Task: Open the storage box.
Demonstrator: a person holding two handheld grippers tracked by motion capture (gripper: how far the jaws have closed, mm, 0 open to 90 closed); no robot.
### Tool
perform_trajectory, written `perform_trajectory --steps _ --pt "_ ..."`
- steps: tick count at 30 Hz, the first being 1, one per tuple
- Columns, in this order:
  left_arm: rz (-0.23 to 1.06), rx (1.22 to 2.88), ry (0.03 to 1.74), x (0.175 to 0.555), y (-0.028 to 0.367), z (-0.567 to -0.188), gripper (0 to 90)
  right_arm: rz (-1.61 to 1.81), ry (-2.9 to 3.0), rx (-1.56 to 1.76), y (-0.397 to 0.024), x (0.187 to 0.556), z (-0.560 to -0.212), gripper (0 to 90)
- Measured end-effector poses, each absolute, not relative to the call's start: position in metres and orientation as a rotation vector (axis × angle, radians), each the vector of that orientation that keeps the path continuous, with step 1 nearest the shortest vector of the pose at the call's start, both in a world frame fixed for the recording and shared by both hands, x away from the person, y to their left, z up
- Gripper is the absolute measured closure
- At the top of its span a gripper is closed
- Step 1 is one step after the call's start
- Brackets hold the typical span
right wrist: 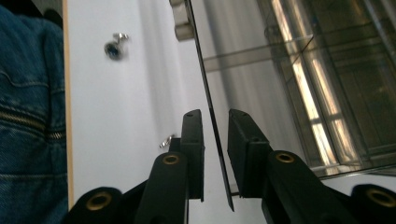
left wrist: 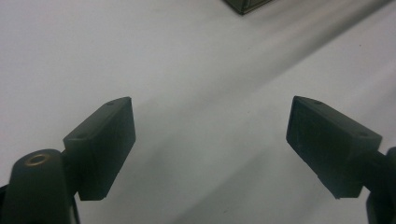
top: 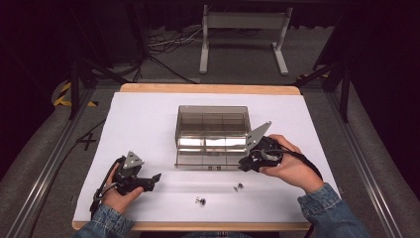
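A smoky see-through compartment box [top: 212,130] stands mid-table. My right gripper [top: 244,165] is at its front right corner. In the right gripper view the jaws [right wrist: 215,119] stand close together on either side of the thin edge of the box lid [right wrist: 211,116], with the compartments [right wrist: 327,93] beyond. Two small silver pieces with dark heads lie on the white sheet in front of the box, one [top: 200,201] and the other [top: 238,187]; one of them [right wrist: 113,46] is sharp in the right gripper view. My left gripper [top: 152,180] rests low at the front left, jaws wide apart [left wrist: 210,140] over bare sheet.
The white sheet [top: 148,119] covers a wooden table whose front edge [top: 198,226] is near the person's denim sleeves [top: 332,208]. A corner of the box [left wrist: 245,4] shows at the top of the left gripper view. A metal stand [top: 242,34] is on the floor behind.
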State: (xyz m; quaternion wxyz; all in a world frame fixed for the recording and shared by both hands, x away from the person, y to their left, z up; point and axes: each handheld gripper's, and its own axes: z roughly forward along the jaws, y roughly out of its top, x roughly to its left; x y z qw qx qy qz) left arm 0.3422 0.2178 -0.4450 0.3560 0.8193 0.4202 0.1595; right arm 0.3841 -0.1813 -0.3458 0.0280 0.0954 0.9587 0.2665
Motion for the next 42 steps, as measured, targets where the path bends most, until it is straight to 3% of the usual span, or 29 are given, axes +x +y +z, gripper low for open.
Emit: perform_trajectory --steps 12,42 --pt "0.41 2.12 1.082 0.343 0.217 -0.446 16.4 1.161 2.831 0.426 -0.185 0.37 -0.335 67.9" --pt "0.403 2.123 1.07 0.344 0.216 -0.445 16.3 1.15 2.828 0.371 -0.143 0.337 -0.325 63.2"
